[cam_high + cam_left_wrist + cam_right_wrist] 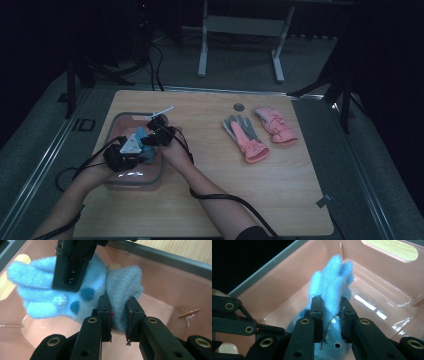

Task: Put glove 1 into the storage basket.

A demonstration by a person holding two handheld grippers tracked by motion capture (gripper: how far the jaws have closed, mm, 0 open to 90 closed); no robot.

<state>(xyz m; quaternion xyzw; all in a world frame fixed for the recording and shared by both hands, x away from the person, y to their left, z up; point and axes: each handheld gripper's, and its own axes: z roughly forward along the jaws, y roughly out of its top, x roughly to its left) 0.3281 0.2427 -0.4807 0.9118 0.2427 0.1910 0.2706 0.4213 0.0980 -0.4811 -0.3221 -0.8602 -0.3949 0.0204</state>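
Two grippers, both working over a pink plastic bin at the left of a wooden table.

Item 1: light blue fleece glove, with darker blue dots on it. We see it held up inside the bin, above the bin's floor, pinched from two sides. In the high view it shows as a small patch of blue between the two tools.

Item 2: left gripper. Its jaws stand narrow and clamp a fold of the glove's cuff end. In the high view it sits over the bin's near left part, with a grey three-cornered plate on top.

Item 3: right gripper. Its jaws stand narrow and pinch the glove's fabric, with the glove's fingers pointing up past the pads. In the left gripper view we see one of its black jaws pressed against the glove's finger end.

Item 4: pair of pink and grey winter gloves, one and the other, lying side by side on the table's right half, well apart from the bin.

Item 5: small grey round disc set in the tabletop near the far edge.

Item 6: black cables trailing from the tools across the table.
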